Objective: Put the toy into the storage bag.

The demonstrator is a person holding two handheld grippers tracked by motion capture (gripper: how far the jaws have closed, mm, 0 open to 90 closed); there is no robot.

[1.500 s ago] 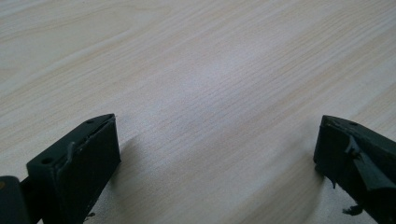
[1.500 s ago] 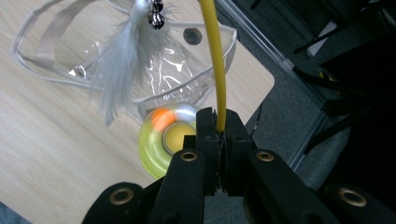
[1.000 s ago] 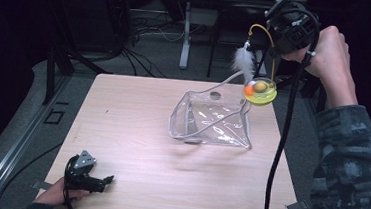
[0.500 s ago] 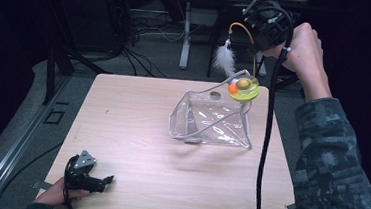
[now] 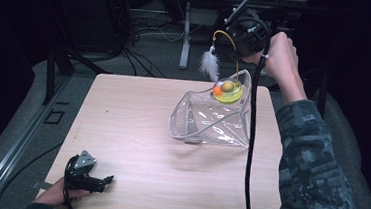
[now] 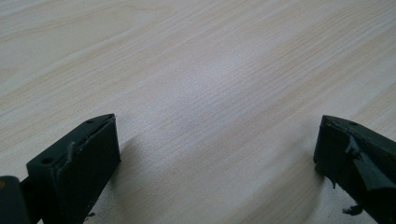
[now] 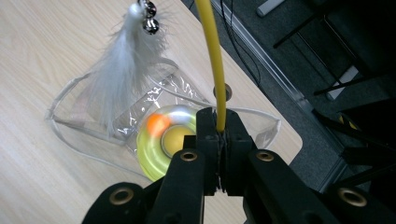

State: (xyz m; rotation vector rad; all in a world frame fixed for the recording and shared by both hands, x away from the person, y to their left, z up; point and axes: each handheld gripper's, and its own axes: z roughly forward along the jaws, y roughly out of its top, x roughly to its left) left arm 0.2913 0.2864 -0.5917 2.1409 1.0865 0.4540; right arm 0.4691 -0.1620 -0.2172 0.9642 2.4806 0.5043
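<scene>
Two grippers, and each camera tells you something different. From the high view the right gripper (image 5: 241, 38) is up at top centre-right, above the far edge of the table (image 5: 136, 130), but you can't really see its jaws there; the right gripper view shows them pressed together on a yellow wand (image 7: 211, 60), with a white feather (image 7: 122, 65) and small bells (image 7: 148, 17) dangling at upper left. Below it a yellow-green disc toy (image 5: 228, 90) with an orange ball (image 5: 217, 90) hangs over the open mouth of a clear plastic bag (image 5: 212, 121), right of the table's middle. The left gripper (image 5: 87, 176) sits at lower left; its own view shows jaws spread wide over bare wood, holding nothing. No readable writing anywhere.
</scene>
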